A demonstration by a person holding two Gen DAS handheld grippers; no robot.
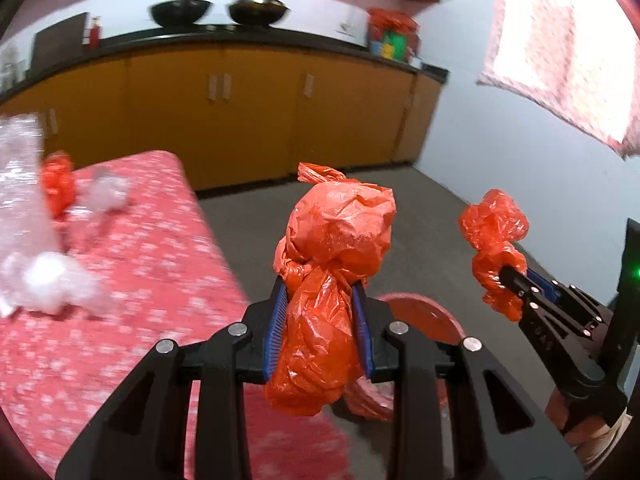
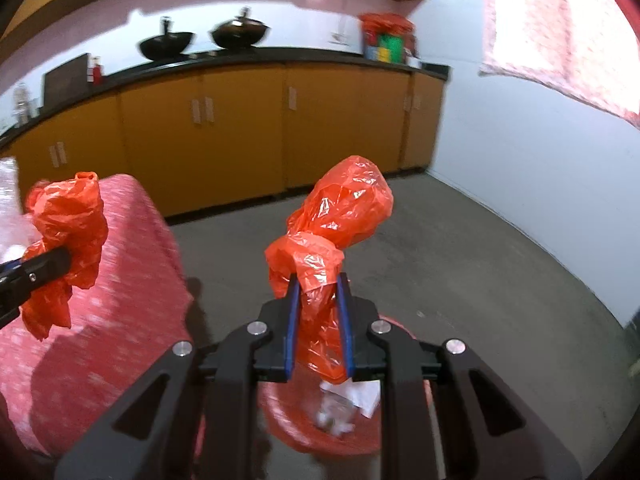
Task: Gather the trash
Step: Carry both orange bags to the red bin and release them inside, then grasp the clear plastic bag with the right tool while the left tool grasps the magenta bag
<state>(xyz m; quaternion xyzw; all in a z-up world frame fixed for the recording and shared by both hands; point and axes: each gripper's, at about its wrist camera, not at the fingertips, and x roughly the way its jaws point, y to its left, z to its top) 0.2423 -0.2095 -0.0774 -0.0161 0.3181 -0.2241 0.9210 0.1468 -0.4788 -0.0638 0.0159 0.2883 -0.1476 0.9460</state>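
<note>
My left gripper (image 1: 320,292) is shut on a crumpled orange plastic bag (image 1: 336,236), held in the air beside the table's right edge. My right gripper (image 2: 318,284) is shut on a second orange plastic bag (image 2: 340,216); that gripper and bag also show in the left wrist view (image 1: 494,236). The left gripper's bag shows in the right wrist view (image 2: 66,224). A red bin (image 2: 288,428) stands on the floor under both grippers, with white paper scraps (image 2: 352,396) inside. Another orange bag (image 1: 58,184) and clear plastic wrap (image 1: 44,276) lie on the table.
The table has a red patterned cloth (image 1: 160,260) and fills the left side. Orange cabinets (image 1: 260,112) with a black counter and two woks (image 1: 180,10) line the far wall. Grey floor (image 2: 460,260) stretches to the right, bounded by a white wall.
</note>
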